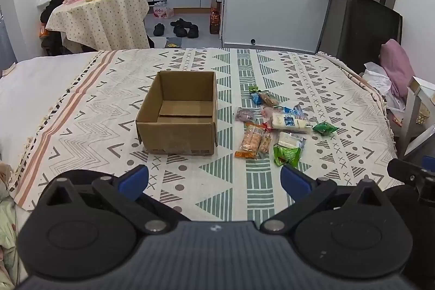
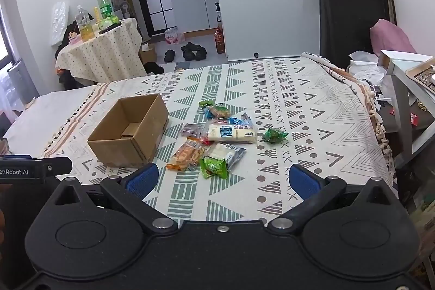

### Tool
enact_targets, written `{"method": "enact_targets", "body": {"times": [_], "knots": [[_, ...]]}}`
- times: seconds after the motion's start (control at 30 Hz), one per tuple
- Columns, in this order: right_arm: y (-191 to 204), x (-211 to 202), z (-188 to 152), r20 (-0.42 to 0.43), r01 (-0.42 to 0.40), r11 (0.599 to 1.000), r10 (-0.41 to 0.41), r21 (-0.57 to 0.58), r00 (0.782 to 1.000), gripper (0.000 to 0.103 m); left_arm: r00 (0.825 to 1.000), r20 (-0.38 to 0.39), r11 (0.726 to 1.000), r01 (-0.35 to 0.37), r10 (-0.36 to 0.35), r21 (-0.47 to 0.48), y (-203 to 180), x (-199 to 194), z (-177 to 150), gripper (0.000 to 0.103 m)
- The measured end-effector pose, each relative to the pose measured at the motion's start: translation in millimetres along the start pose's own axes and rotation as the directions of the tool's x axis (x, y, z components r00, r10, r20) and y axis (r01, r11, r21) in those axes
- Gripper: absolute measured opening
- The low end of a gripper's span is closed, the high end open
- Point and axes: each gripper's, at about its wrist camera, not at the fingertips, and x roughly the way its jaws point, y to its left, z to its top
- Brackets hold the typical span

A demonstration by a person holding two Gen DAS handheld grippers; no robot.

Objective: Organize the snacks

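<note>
Both hand-held grippers (image 1: 214,178) (image 2: 223,178) wide, empty. Box (image 1: 176,137) empty. Snacks (image 2: 214,137) overlap: risk grabbing two, or snagging bedspread (image 1: 244,197).

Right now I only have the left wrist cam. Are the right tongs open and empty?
Observer: Yes. The right tongs stand wide open, with only the blanket showing between them.
Operator: What's closest to them?
Observer: The green packet, just ahead of them and nearer their left pad. It is not touched.
Operator: Anything on the far right that I'm missing?
Observer: A tray sits on top of the white side table, past the bed edge.
</note>
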Motion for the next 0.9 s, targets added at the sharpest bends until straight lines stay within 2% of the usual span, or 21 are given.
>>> {"method": "enact_targets", "body": {"times": [0.9], "knots": [[5.9, 1.5, -0.8, -0.013, -0.01, 1.0, 0.009, -0.015, 1.0, 0.103, 1.0, -0.014, 1.0, -0.01, 0.01, -0.028, 7.0, 0.2, 1.5, 0.103]]}}
